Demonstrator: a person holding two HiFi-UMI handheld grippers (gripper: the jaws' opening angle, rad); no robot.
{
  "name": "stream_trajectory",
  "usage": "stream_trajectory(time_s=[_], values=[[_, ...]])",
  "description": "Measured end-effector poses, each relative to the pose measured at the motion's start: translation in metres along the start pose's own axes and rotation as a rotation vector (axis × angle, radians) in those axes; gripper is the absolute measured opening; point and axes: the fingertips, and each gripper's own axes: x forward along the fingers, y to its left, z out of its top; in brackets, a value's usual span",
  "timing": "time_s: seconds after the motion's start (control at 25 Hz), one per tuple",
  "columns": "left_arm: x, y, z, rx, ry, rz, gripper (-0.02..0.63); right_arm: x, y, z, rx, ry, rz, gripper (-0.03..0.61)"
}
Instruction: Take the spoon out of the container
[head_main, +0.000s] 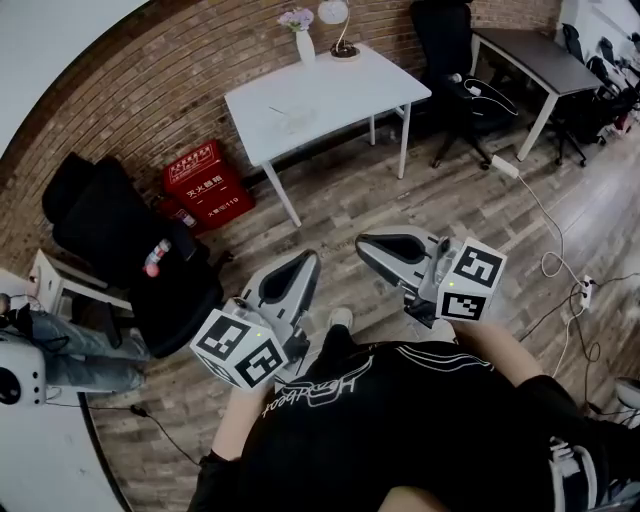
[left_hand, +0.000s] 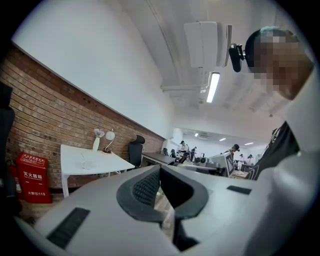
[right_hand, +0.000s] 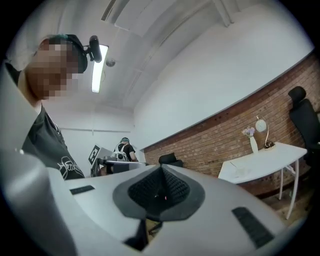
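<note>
Live | left hand-held gripper: I see its jaws shut, nothing between them | right hand-held gripper: pads pressed together, empty too | both held near the person's waist above the wood floor, well apart from the white desk | 1 small clear item on the desk, too small for me to tell container or spoon
</note>
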Motion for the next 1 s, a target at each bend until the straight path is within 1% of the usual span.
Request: stream_trajectory(time_s=[0.08, 0.16, 0.28, 0.44, 0.56, 0.72, 1.0], values=[[0.003, 0.006, 0.003, 0.000, -0.001, 0.004, 0.006, 0.004, -0.001, 0.005, -0.002, -0.022, 0.032, -0.003], [0.006, 0.014, 0.006, -0.002, -0.003, 0.006, 0.006, 0.009, -0.005, 0.007, 0.002, -0.022, 0.052, -0.002], [0.013, 0.024, 0.002, -0.001, -0.005, 0.006, 0.006, 0.014, -0.018, 0.002, -0.007, -0.020, 0.047, -0.002], [0.028, 0.047, 0.000, -0.005, 0.001, 0.004, 0.006, 0.029, -0.040, -0.001, 0.019, -0.020, 0.062, -0.002], [0.043, 0.077, 0.009, -0.023, 0.004, 0.007, 0.006, 0.049, -0.069, 0.001, 0.031, 0.000, 0.044, -0.002], [0.068, 0.120, 0.020, -0.049, 0.002, 0.009, 0.006, 0.073, -0.112, 0.006, 0.065, 0.001, 0.015, -0.002], [0.134, 0.223, 0.049, -0.089, 0.018, 0.000, 0.006, 0.128, -0.219, 0.023, 0.098, 0.016, -0.054, -0.002]])
